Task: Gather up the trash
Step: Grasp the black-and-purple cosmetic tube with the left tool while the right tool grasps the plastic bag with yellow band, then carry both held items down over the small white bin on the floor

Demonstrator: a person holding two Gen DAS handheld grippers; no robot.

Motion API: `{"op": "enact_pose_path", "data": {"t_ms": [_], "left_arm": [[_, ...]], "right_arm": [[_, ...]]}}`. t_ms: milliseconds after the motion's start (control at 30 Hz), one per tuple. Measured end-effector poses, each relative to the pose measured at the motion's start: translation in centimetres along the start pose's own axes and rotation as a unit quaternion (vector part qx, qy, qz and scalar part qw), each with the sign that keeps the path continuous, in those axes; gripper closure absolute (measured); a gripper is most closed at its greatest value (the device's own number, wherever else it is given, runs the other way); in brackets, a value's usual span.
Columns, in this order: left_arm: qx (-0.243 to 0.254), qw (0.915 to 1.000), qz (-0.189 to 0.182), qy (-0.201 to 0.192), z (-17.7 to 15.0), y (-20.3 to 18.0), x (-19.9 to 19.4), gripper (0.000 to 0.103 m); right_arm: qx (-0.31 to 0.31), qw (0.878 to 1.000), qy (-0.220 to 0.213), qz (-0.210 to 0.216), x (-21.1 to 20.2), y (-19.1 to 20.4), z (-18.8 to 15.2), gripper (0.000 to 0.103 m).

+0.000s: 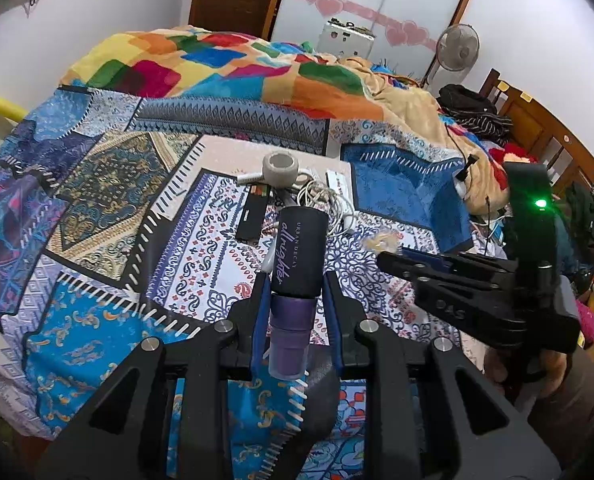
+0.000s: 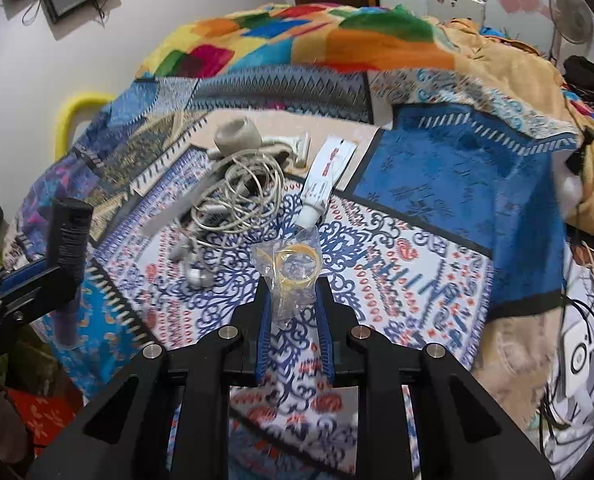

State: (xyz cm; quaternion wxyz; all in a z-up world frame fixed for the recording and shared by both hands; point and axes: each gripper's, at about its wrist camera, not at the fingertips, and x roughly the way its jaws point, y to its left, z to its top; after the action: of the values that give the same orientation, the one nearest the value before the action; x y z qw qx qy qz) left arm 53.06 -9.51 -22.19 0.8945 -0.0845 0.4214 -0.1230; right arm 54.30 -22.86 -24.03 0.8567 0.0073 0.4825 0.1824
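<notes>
My left gripper (image 1: 297, 298) is shut on a black and purple spray bottle (image 1: 297, 256), held upright above the patterned bedspread (image 1: 201, 264). In the right wrist view the bottle (image 2: 69, 236) stands at the far left. My right gripper (image 2: 293, 300) is shut on a crumpled clear plastic wrapper (image 2: 293, 268) with a yellow rubber band inside; the wrapper's lower part sits between the blue pads. The left wrist view has the right gripper (image 1: 397, 266) coming in from the right, with the wrapper (image 1: 381, 240) at its tips.
On the bedspread lie a grey tape roll (image 2: 237, 134), a tangle of white earphone cable (image 2: 237, 196), a white tube (image 2: 329, 172) and a flat black item (image 1: 251, 222). A colourful blanket (image 1: 225, 68) is heaped behind. Cables and clothes crowd the right side.
</notes>
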Motion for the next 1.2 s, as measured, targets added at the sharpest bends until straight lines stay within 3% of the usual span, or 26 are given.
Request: {"op": "enact_pose_path", "data": {"t_ms": [600,867,1200], "left_arm": [[-0.011,0.9964,0.021,-0.081,-0.7,-1.1,-15.0,0.078],[-0.013,0.9920,0.041,-0.119,-3.4,-0.4,-22.3,0.078],[-0.038,0.9854,0.073,-0.149,-8.5,3.1,-30.0,0.078]], "right_arm": [[-0.021,0.992,-0.122,0.013,-16.9,6.1,-1.0,0.084],[-0.042,0.986,-0.159,0.028,-22.3,9.7,-3.1,0.084],[-0.084,0.980,-0.170,0.057,-25.5,16.3,-6.7,0.084]]}}
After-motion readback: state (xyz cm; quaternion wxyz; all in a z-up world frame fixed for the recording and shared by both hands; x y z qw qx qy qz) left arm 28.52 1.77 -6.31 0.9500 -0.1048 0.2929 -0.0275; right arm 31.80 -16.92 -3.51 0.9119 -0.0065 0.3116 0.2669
